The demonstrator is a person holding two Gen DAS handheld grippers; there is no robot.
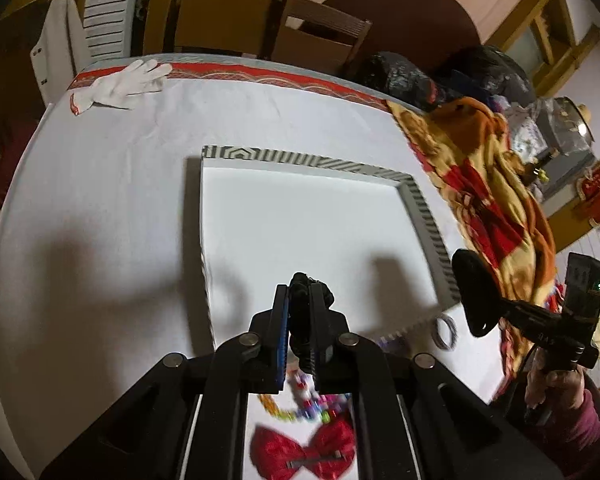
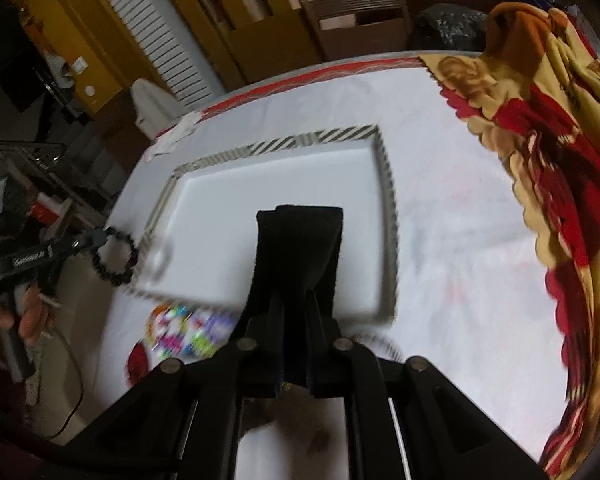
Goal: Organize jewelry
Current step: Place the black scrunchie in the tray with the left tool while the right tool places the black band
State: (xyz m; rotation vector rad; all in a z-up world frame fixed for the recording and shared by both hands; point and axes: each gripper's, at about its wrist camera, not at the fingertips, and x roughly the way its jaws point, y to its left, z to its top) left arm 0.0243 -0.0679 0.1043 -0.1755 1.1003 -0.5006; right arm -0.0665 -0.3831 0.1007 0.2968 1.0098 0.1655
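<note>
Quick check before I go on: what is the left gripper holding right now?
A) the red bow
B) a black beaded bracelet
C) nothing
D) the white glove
B: the left gripper is shut on the black beaded bracelet, whose loop hangs from its tips beside the striped tray.

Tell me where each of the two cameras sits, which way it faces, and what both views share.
Left wrist: on the left gripper, looking forward over the striped tray; its fingers clamp a black beaded bracelet; the right gripper shows.
Right wrist: on the right gripper, facing the tray; it holds a black band; the left gripper shows.
Shared: tray, patterned blanket, colourful beads.
</note>
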